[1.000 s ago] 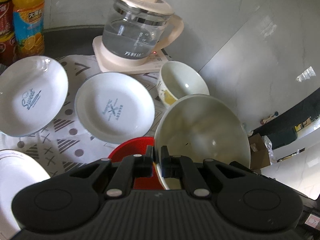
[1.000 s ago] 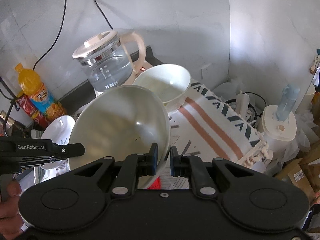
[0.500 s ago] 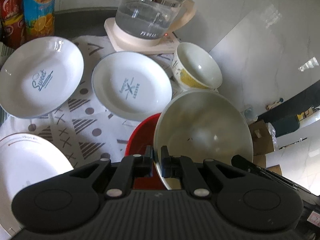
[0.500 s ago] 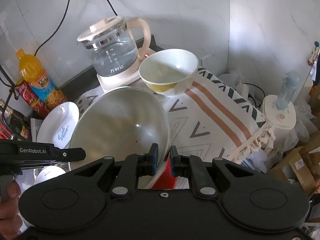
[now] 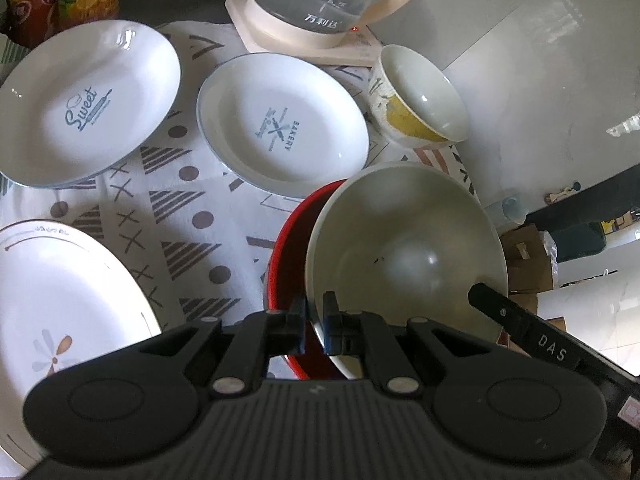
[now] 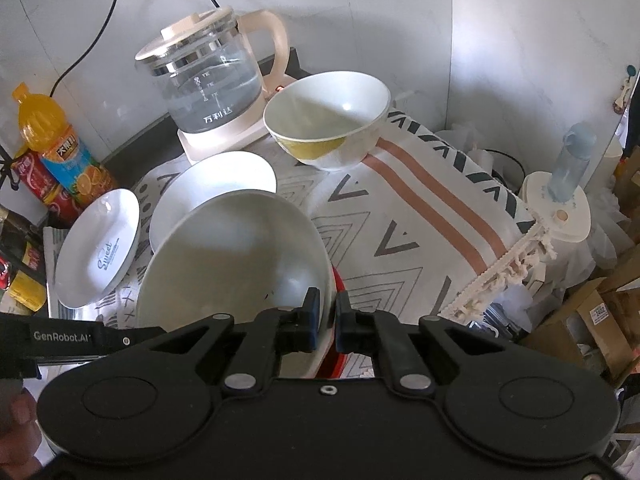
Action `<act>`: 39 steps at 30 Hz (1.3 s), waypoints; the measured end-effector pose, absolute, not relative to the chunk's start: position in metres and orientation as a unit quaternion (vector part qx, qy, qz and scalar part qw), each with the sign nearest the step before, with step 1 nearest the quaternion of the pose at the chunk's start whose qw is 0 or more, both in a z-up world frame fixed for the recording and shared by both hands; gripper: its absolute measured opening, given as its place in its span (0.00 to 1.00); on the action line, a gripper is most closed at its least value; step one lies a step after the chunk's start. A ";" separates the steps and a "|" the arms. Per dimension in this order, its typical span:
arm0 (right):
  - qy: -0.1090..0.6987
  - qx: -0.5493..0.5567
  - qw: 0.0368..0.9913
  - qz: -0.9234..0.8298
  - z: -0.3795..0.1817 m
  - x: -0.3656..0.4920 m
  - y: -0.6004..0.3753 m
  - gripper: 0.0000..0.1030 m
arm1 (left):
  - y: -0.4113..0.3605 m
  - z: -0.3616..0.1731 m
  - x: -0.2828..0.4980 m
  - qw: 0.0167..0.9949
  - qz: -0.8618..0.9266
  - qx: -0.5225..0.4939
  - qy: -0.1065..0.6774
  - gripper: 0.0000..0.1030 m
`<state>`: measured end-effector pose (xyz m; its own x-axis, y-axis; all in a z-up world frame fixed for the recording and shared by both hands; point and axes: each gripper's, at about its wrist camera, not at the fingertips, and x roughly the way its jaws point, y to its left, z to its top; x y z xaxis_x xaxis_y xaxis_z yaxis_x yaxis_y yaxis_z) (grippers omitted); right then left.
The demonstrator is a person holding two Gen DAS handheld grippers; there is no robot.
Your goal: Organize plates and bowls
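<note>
The patterned cloth [image 6: 404, 236] is lying mostly bare to the right, ending at a tasselled edge; plates are crowding the left side. Both grippers are pinching the rim of the large pale bowl [image 5: 404, 248]: the left gripper [image 5: 313, 326] is clamping its near-left rim, the right gripper [image 6: 327, 322] its near-right rim, jaws nearly shut. The bowl is sitting tilted, just inside the red bowl [image 5: 292, 236]. Since 1 second ago it is sitting lower, and the "BAKERY" plate [image 5: 280, 128] and small yellow-patterned bowl [image 5: 420, 100] are showing nearer.

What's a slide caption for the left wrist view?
Both grippers clamp the large cream bowl over the red bowl.
</note>
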<state>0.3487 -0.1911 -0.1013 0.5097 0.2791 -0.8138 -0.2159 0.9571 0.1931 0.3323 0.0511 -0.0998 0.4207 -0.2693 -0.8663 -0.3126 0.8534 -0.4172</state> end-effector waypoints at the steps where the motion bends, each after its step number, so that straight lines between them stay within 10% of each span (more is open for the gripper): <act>1: 0.475 0.035 0.867 0.143 -0.102 0.350 -0.191 0.07 | 0.051 -0.100 0.333 0.798 0.014 -0.270 0.539 0.06; 22: 0.467 0.012 0.867 0.176 -0.094 0.364 -0.186 0.19 | 0.055 -0.076 0.338 0.818 0.039 -0.259 0.512 0.10; 29: 0.452 0.021 0.870 0.196 -0.083 0.368 -0.196 0.28 | 0.044 -0.067 0.348 0.828 0.046 -0.242 0.503 0.41; 32: 0.450 0.031 0.870 0.199 -0.080 0.374 -0.203 0.47 | 0.038 -0.063 0.354 0.835 0.052 -0.235 0.495 0.54; 39: 0.442 0.045 0.872 0.206 -0.075 0.392 -0.216 0.68 | 0.030 -0.059 0.372 0.839 0.060 -0.233 0.487 0.60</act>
